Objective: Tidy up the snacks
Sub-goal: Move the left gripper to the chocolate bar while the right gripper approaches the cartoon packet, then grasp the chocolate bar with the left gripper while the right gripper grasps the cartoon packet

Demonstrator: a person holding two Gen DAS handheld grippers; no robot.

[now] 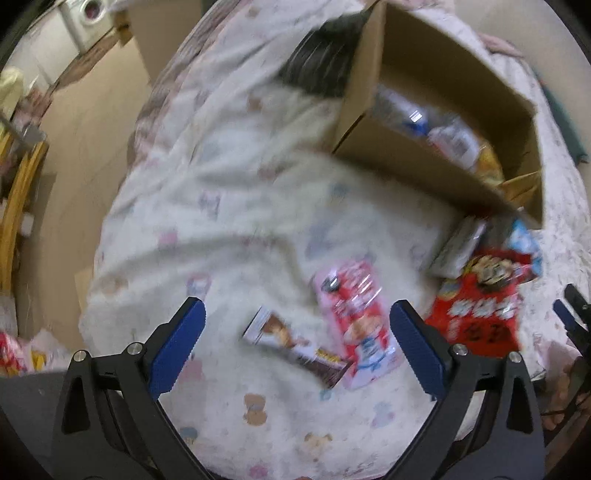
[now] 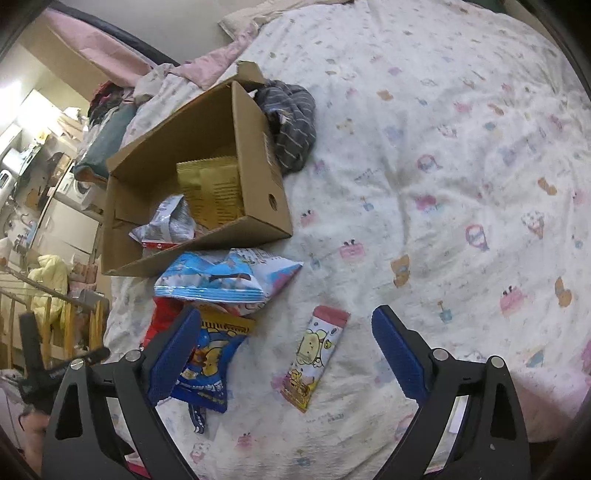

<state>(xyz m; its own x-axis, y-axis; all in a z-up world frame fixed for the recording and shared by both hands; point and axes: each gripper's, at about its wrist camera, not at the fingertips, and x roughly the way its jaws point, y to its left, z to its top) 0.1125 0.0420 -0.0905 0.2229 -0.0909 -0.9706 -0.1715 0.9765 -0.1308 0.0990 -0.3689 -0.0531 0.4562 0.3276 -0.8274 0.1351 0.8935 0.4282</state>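
An open cardboard box (image 1: 402,162) (image 2: 258,147) stands on the bed with several snack packets inside. In the blurred left wrist view, a brown bar packet (image 1: 295,343), a pink-red packet (image 1: 354,325) and a big red bag (image 1: 480,310) lie on the blanket. My left gripper (image 1: 295,343) is open and empty, above the brown bar. In the right wrist view, a pink-yellow cartoon packet (image 2: 314,358) lies between the fingers of my open, empty right gripper (image 2: 284,350). A light-blue bag (image 2: 221,280) and a blue-yellow bag (image 2: 210,362) lie to its left.
A white cartoon-print blanket (image 2: 443,184) covers the bed. Dark striped clothing (image 2: 291,125) lies beside the box. Left of the bed are floor (image 1: 92,129), a wooden rack (image 2: 48,314) and appliances (image 1: 85,22). The other gripper shows at the right edge of the left wrist view (image 1: 572,314).
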